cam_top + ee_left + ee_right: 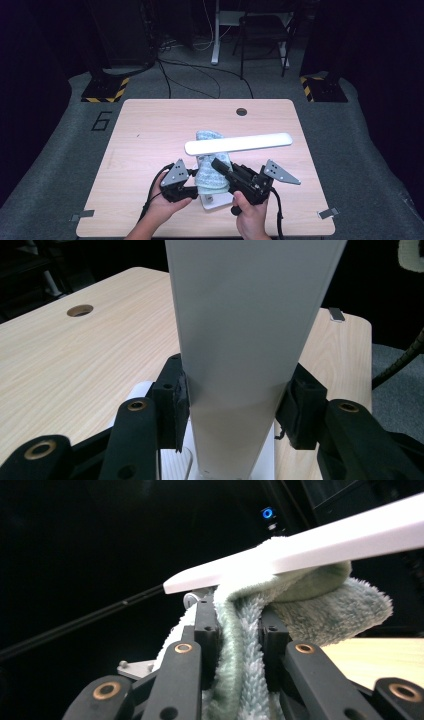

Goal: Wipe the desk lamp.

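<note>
Lamp clamped in my left claw, towel pinched in my right, both at the near middle of the surface.

From the high view I've got the white lamp (238,143), its long bar head stretched flat across the pale green towel (210,170), white base sitting near the front edge of the wooden surface (145,135). Left claw (187,187) comes in beside the base; its own view tells me more: both jaws pressed against the sides of the lamp's flat white upright (240,365), base just below. Right claw (220,167) reaches into the towel from the right; its own view shows both jaws squeezed on a fold of towel (240,645), the lamp bar (300,550) lying across the top of the cloth.
</note>
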Motion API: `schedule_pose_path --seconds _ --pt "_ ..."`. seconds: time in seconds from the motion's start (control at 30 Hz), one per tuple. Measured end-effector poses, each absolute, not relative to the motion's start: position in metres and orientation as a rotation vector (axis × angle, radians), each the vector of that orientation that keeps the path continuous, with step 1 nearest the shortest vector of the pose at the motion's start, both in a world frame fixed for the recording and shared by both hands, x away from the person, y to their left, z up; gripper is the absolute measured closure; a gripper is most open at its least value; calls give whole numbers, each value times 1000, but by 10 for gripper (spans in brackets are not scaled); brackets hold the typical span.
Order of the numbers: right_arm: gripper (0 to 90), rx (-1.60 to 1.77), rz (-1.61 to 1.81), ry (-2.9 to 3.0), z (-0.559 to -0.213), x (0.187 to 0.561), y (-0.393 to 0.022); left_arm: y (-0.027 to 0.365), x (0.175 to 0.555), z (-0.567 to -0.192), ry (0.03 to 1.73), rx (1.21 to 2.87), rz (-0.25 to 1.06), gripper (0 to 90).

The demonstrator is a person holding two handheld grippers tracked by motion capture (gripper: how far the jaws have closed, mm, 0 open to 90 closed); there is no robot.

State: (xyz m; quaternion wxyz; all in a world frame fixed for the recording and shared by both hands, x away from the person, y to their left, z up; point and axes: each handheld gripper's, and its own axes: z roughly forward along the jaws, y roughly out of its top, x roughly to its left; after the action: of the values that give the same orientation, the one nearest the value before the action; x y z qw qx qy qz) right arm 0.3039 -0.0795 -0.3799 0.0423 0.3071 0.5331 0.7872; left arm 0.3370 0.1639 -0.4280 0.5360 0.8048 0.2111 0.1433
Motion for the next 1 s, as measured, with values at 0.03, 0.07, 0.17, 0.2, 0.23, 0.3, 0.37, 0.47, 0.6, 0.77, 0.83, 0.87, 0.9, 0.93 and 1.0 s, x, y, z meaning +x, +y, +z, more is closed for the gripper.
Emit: schedule_pose_path --seconds 0.03,0.07,0.17,0.2,0.23,0.3,0.37,0.47,0.6,0.77,0.83,0.87,0.9,0.93,1.0 --pt "760 936 2388 1627 -379 303 -81 164 337 -428 507 1912 348 529" --pt "761 938 2373 1619 -379 302 -81 164 337 -428 511 1914 353 529" --pt "761 925 2295 1605 -377 299 -84 164 337 -428 501 1925 350 529" --pt "761 935 2287 1600 -377 298 -85 164 337 -428 500 1923 349 528" --pt "761 941 2262 1590 -378 297 -88 165 337 -428 504 1924 353 528" --pt "762 943 2244 1586 -378 297 -90 164 336 -428 512 1922 351 528" --pt "761 957 2168 1552 -378 295 -96 165 336 -428 514 1921 350 528" --pt "761 952 2132 1544 -378 295 -100 165 337 -428 507 1923 356 528" --pt "761 943 2016 1520 -379 293 -108 165 337 -429 511 1919 356 528" --pt "761 962 1955 1489 -380 293 -113 164 337 -428 520 1919 357 528" --pt "760 951 1928 1490 -379 291 -110 164 337 -429 526 1913 363 528" --pt "760 945 1927 1489 -378 291 -108 164 337 -428 525 1918 365 528" --pt "760 941 1930 1494 -377 290 -106 165 337 -428 527 1920 357 528" --pt "761 934 1926 1497 -377 290 -104 166 338 -428 523 1924 349 528" --pt "760 907 1923 1508 -375 289 -99 167 338 -428 527 1925 355 528"
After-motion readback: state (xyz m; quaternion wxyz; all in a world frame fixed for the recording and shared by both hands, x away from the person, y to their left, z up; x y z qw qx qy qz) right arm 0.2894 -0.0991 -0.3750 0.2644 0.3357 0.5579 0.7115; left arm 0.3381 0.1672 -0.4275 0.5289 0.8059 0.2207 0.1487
